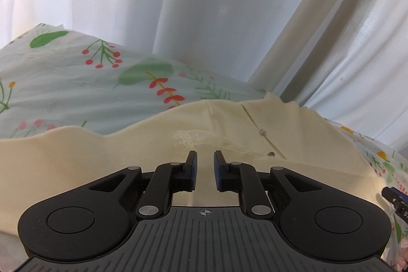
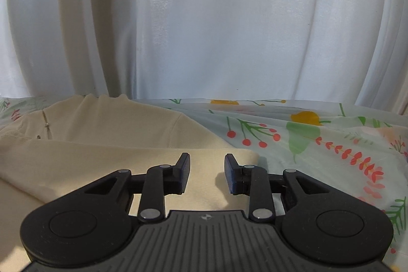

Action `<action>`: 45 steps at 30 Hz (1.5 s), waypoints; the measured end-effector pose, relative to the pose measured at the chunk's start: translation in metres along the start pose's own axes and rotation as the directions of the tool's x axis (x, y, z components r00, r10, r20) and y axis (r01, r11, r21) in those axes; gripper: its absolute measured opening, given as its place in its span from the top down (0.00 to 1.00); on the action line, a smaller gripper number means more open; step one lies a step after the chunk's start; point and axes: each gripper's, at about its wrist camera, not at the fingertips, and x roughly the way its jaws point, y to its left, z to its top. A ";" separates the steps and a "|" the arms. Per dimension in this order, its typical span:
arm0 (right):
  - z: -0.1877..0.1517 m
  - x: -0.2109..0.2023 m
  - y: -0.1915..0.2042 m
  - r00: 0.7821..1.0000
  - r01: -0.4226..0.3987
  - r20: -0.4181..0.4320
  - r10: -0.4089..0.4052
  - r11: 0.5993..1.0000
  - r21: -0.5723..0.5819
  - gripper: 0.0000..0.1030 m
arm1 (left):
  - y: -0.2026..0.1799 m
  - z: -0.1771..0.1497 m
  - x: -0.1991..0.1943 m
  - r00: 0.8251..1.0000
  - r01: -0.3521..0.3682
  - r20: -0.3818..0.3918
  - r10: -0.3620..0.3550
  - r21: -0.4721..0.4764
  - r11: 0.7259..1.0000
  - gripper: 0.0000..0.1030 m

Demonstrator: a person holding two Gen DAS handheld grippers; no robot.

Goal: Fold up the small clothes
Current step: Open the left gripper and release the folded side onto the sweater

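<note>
A cream buttoned garment (image 1: 293, 142) lies on the floral sheet (image 1: 76, 83), its collar toward the curtain. My left gripper (image 1: 205, 157) is open and empty, low over the garment's middle near a frayed white patch (image 1: 188, 138). In the right wrist view the same garment (image 2: 102, 124) shows a folded edge running across. My right gripper (image 2: 206, 159) is open and empty, just above that folded edge near its right corner (image 2: 251, 156). The tip of my right gripper shows at the right edge of the left wrist view (image 1: 394, 195).
The pale green sheet (image 2: 318, 144) with red berries and leaves covers the surface around the garment. White and cream curtains (image 2: 216, 29) hang close behind the far edge.
</note>
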 end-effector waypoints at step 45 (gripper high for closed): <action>-0.031 0.009 0.038 0.998 -0.025 -0.053 0.018 0.992 -0.124 0.51 | -0.023 -0.046 -0.007 0.995 0.093 -0.045 -0.094 -0.020 0.995 0.46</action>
